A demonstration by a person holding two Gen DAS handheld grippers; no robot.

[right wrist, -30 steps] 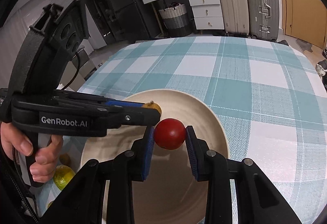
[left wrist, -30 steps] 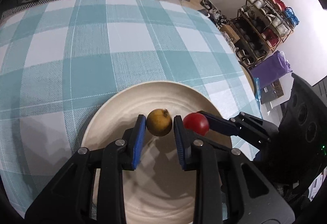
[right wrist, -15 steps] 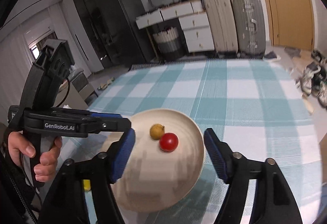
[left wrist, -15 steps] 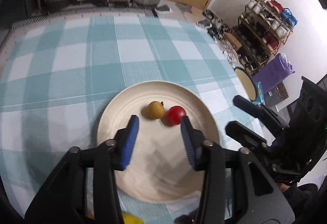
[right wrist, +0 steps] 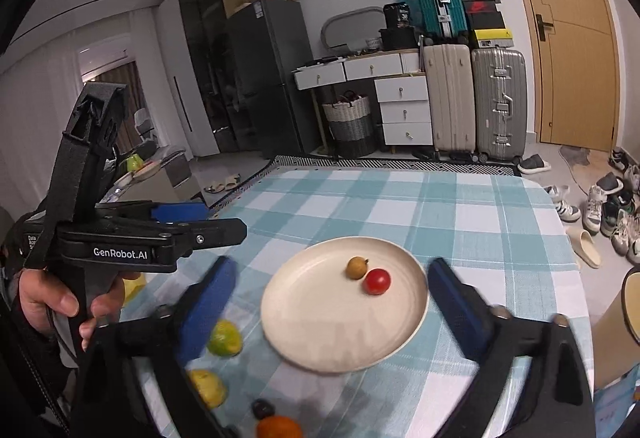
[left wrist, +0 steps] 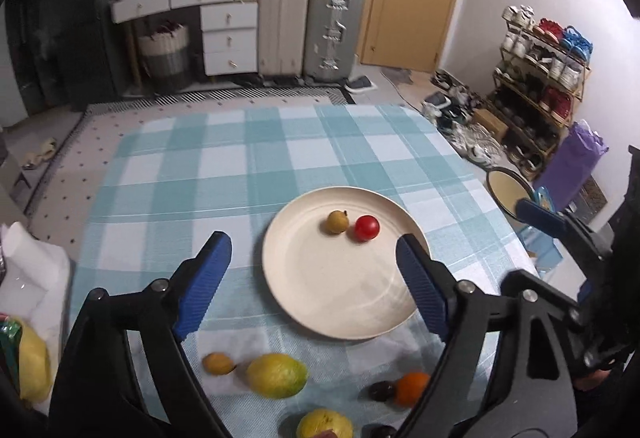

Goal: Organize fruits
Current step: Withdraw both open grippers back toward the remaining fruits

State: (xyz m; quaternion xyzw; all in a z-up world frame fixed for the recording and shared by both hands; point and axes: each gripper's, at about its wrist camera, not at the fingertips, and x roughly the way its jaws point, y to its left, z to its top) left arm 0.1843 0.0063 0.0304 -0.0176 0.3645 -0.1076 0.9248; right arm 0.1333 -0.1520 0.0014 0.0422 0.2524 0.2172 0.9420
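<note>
A cream plate (left wrist: pixel 320 298) (right wrist: pixel 312 326) sits on the checked tablecloth. On it lie a small brown-yellow fruit (left wrist: pixel 336 221) (right wrist: pixel 356 267) and a red cherry tomato (left wrist: pixel 367 227) (right wrist: pixel 377 281), side by side. My left gripper (left wrist: pixel 316 282) is open and empty, held above the plate's near side. My right gripper (right wrist: pixel 332 302) is open and empty, also back above the plate. Loose fruit lies near the table's front edge: a yellow-green mango (left wrist: pixel 277 375), a small yellow fruit (left wrist: pixel 217 363), an orange (left wrist: pixel 412 389) (right wrist: pixel 279 427), a dark plum (left wrist: pixel 379 390) (right wrist: pixel 262 408), lemons (right wrist: pixel 226 337) (right wrist: pixel 208 387).
White paper and a yellow bag (left wrist: pixel 28 358) lie at the table's left edge. A round stool (left wrist: pixel 508 190) stands beside the table at right. Suitcases, drawers and a shoe rack line the room behind.
Both grippers let go of their fruit, opened wide and pulled back and up from the plate. The brown-yellow fruit and the tomato now rest on the plate.
</note>
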